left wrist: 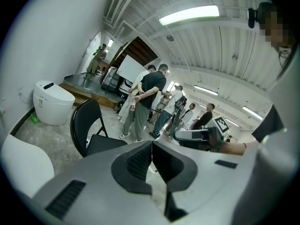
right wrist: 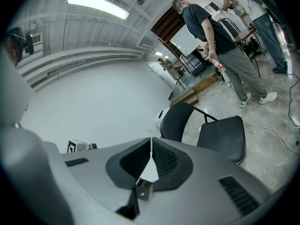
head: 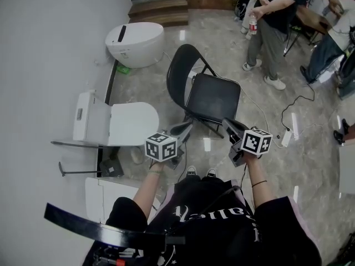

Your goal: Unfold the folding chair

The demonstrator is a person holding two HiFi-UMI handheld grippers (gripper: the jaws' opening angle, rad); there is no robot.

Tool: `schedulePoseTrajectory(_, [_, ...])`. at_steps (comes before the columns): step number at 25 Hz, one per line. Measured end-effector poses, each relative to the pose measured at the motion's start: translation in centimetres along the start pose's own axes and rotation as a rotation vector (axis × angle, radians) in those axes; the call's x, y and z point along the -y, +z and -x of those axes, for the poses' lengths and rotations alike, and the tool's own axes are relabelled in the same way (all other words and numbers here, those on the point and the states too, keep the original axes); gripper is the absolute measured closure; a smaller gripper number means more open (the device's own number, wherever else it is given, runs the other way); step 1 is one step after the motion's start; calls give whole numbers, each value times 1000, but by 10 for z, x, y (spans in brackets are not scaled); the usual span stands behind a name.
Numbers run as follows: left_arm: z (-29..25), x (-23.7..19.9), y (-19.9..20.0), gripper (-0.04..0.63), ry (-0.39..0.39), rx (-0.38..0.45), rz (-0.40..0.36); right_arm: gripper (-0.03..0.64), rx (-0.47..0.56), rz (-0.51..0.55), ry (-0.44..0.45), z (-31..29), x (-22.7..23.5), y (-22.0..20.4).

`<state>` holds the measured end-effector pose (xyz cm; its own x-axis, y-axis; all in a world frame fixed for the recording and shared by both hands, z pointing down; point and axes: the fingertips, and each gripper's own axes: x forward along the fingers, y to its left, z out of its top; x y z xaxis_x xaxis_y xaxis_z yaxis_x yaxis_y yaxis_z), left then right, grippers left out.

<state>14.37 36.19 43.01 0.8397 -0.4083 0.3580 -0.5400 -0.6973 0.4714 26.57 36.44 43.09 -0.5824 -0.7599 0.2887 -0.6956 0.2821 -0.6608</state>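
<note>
The black folding chair stands unfolded on the stone floor, seat down and backrest upright; it also shows in the left gripper view and the right gripper view. My left gripper hovers just short of the chair's near left corner, jaws shut with nothing between them. My right gripper is held near the seat's front edge, also shut and empty. Neither gripper touches the chair.
A white toilet stands by the left wall, with another white fixture nearer me. People stand beyond the chair at the right. A cable and power strip lie on the floor to the right. Wooden steps are at the back.
</note>
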Motion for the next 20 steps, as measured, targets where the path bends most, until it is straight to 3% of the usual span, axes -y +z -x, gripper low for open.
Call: schedulePoseTrajectory(20, [-3, -7, -1, 591, -2, -8, -2, 594, -8, -16, -24, 0, 12, -8])
